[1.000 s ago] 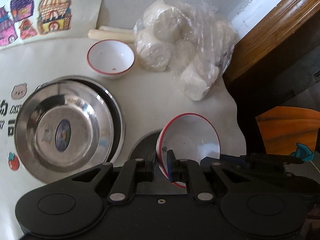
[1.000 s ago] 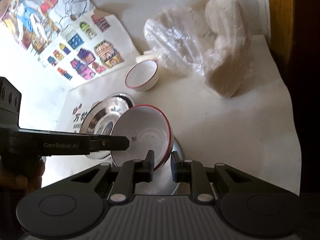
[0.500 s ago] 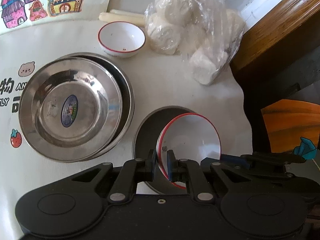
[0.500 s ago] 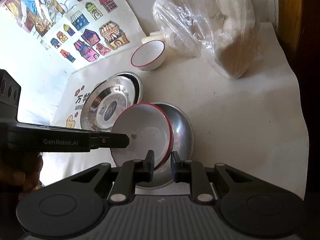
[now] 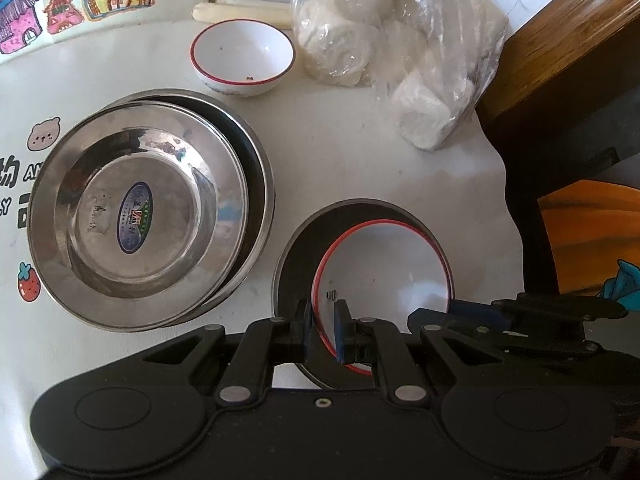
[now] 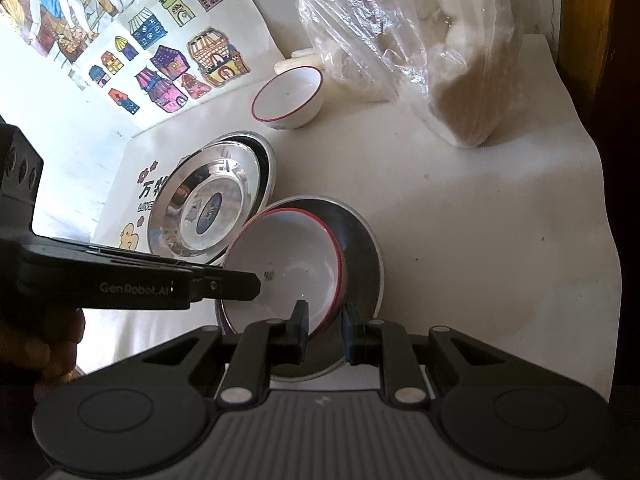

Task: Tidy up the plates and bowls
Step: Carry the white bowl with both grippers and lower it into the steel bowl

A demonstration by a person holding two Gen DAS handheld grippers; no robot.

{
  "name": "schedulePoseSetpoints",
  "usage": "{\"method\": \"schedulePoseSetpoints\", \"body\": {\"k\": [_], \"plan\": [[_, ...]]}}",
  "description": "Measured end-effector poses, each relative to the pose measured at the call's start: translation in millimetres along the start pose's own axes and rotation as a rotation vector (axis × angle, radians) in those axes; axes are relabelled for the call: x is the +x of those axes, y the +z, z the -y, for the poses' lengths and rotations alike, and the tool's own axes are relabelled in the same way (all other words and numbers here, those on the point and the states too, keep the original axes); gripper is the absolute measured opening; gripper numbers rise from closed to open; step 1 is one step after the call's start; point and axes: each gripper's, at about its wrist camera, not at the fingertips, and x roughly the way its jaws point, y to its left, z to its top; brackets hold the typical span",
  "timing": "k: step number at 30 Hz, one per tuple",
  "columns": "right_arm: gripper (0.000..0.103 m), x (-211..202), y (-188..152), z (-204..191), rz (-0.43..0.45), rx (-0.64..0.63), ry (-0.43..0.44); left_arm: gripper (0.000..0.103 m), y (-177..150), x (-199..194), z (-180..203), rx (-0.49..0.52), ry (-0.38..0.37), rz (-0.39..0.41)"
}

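A white bowl with a red rim (image 5: 384, 280) hangs tilted over a single steel plate (image 5: 296, 240), and both grippers hold it. My left gripper (image 5: 322, 332) is shut on the bowl's near-left rim. In the right wrist view the same bowl (image 6: 288, 276) has my right gripper (image 6: 324, 328) shut on its near-right rim, with the left gripper (image 6: 256, 284) reaching in from the left. I cannot tell whether the bowl touches the plate (image 6: 360, 248). A stack of steel plates (image 5: 136, 220) lies to the left. A smaller red-rimmed bowl (image 5: 242, 56) stands behind it.
A clear plastic bag of white buns (image 5: 392, 40) lies at the back right. Pale sticks (image 5: 240, 10) lie behind the small bowl. The white cloth's edge (image 5: 504, 200) drops off on the right beside a wooden frame (image 5: 560, 32). Coloured house drawings (image 6: 180, 60) cover the back left.
Both grippers have tipped slightly with the bowl still held. The scene has slid down in both views, and the steel plate under the bowl shows more fully.
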Motion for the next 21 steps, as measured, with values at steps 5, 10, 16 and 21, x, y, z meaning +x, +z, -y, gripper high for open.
{"method": "schedulePoseSetpoints", "body": {"k": [5, 10, 16, 21], "plan": [[0.019, 4.4, 2.7, -1.0, -0.014, -0.001, -0.007, 0.011, 4.0, 6.6, -1.0, 0.001, 0.008, -0.023], [0.019, 9.4, 4.6, -1.5, -0.029, -0.002, -0.011, 0.011, 7.7, 10.2, -3.0, 0.001, 0.011, -0.038], [0.019, 13.3, 7.1, -1.8, -0.037, 0.003, -0.024, 0.011, 12.0, 13.4, -3.4, 0.013, 0.01, -0.043], [0.02, 15.0, 9.0, -0.7, -0.039, 0.01, -0.026, 0.015, 13.4, 13.6, -3.7, 0.019, 0.004, -0.04]]}}
